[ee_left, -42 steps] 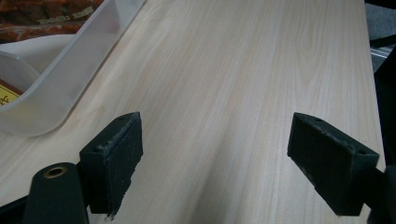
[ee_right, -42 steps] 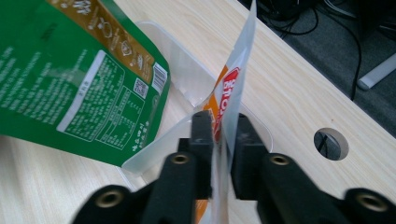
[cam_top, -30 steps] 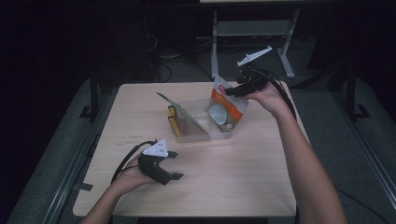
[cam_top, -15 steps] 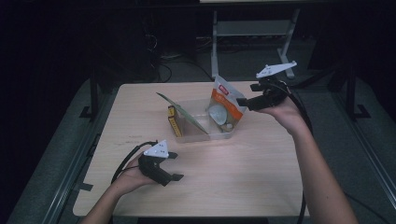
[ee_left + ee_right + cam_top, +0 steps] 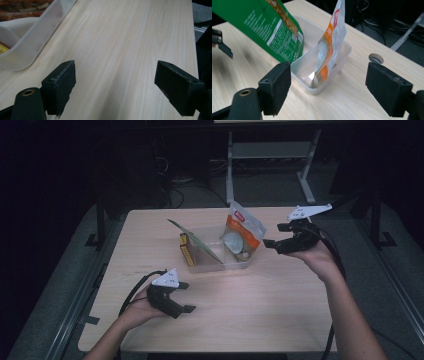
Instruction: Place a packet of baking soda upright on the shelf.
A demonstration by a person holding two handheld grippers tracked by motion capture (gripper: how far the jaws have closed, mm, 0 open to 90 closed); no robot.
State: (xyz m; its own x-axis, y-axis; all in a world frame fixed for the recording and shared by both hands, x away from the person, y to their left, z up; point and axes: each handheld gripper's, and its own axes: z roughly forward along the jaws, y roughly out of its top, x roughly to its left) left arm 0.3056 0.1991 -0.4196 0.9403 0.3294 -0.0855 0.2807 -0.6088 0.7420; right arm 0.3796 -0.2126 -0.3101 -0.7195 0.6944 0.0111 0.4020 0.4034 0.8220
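Observation:
A clear plastic tray (image 5: 215, 266) sits mid-table. An orange and white pouch (image 5: 241, 234) stands in its right end, and a green pouch (image 5: 192, 241) leans across its left part. My right gripper (image 5: 273, 235) hovers just right of the tray, pointing at it. Its jaws have just been opening, they stand open and nothing is between them. In the right gripper view, the right gripper (image 5: 328, 87) frames the tray's corner (image 5: 322, 85) and the orange pouch (image 5: 329, 47), well beyond its fingertips. My left gripper (image 5: 187, 296) rests open and empty on the table at the front left.
A yellow-edged packet (image 5: 186, 252) stands in the tray's left end under the green pouch (image 5: 272, 27). A round hole (image 5: 376, 58) is set in the tabletop right of the tray. Bare wood lies ahead of the left gripper (image 5: 115, 82), with the tray's wall (image 5: 37, 40) at its left.
My right gripper has drawn away from the top of the orange pouch, to the right and lower. The pouch stays standing in the tray. The left hand has not moved.

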